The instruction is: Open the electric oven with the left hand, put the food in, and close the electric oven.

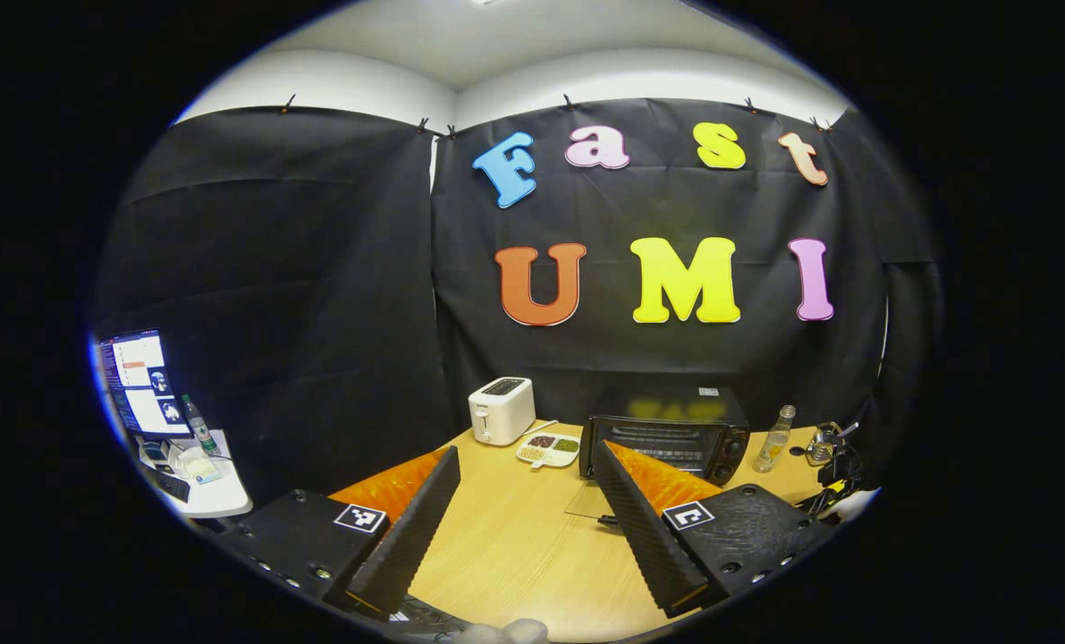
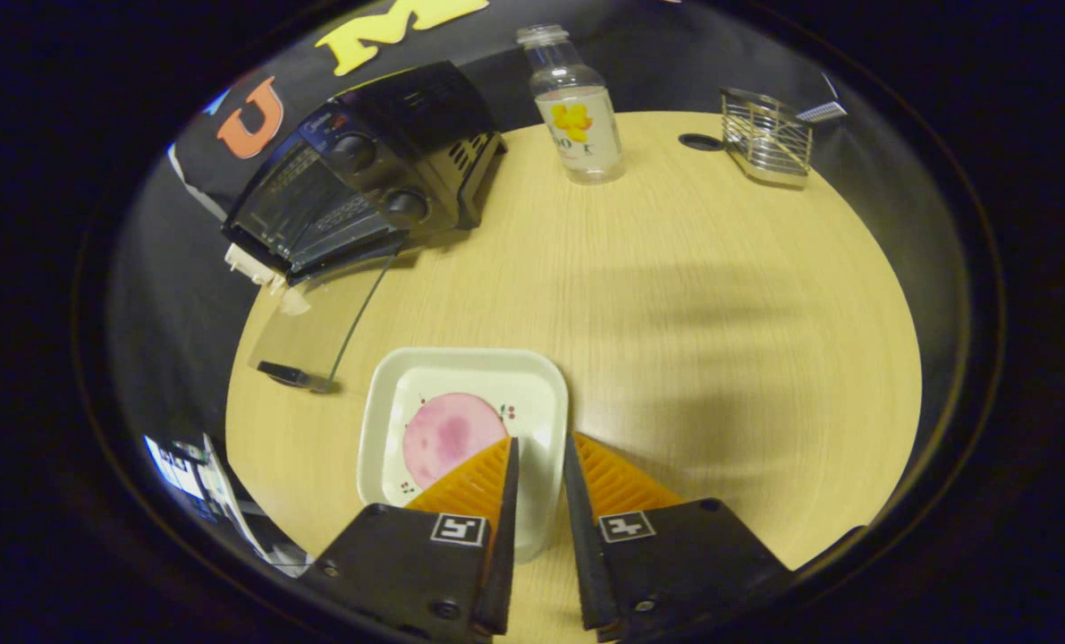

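Judging from the glass door [image 2: 313, 326] lying folded down on the table [image 2: 675, 295] in front of the electric oven [image 2: 362, 170], we take the opening step as done and the loading step as in hand. We find the right gripper [image 2: 536, 470] nearly closed astride the right rim of the white plate [image 2: 460, 429] carrying the pink food [image 2: 450, 436], though we cannot tell whether both fingers press it; the left gripper [image 1: 523, 487] hangs spread wide and empty above the table. Our judgement is that the next move calls for a firm pinch on that rim, then a level carry to the oven mouth, clearing the lowered door.
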A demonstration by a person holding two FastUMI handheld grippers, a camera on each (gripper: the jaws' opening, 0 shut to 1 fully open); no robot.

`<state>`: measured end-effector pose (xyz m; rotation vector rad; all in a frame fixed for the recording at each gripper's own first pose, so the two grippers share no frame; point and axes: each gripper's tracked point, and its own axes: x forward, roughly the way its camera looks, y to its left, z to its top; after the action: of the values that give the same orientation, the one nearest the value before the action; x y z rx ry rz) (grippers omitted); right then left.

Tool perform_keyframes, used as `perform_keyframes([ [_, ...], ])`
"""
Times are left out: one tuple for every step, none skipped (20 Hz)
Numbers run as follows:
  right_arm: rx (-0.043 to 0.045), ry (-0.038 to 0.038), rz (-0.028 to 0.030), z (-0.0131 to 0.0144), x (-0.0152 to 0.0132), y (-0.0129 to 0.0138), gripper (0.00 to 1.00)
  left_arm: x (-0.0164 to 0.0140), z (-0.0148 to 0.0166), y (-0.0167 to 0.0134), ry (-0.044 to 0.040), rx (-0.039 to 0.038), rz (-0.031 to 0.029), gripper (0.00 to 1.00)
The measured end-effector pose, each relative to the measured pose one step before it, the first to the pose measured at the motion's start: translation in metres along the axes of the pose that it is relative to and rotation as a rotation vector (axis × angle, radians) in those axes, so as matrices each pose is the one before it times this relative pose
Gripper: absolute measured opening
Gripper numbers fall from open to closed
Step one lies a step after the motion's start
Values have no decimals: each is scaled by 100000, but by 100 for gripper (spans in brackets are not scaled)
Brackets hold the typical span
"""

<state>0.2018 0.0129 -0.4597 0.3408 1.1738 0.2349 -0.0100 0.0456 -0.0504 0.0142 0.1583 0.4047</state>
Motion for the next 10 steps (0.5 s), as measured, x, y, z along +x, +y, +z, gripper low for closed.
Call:
perform_keyframes([
  [1162,1038,-463,-15,12,-266,19,120,30,-191,-394,72,-92,96],
  [-354,640,-453,9,-16,-274,10,64,-9,-200,99,173,-211,97],
  [-837,1063,-489,30,-59,-229,5,205,-92,-235,228,74,2,97],
  [-970,2178,175,-29,-36,38,7,-9,-66,-265,55,-3,-273,96],
  [-958,2206,442,-127,88,16,3,9,-14,-193,-37,211,48,96],
  [-16,2202,799,147,-8,-8,1,5,4,-90,-347,339,-163,96],
  [1229,2295,1300,16,98,-21,4,105,-68,-257,-123,230,-60,97],
  [2484,1918,1719,118,25,-10,4,7,129,-130,-479,109,-1,96],
  [3299,1614,2251,86,-68,35,1,48,91,-278,-510,-178,4,97],
  [3069,1162,2753,-39,-31,22,1,-48,-33,-103,-455,-150,246,96],
])
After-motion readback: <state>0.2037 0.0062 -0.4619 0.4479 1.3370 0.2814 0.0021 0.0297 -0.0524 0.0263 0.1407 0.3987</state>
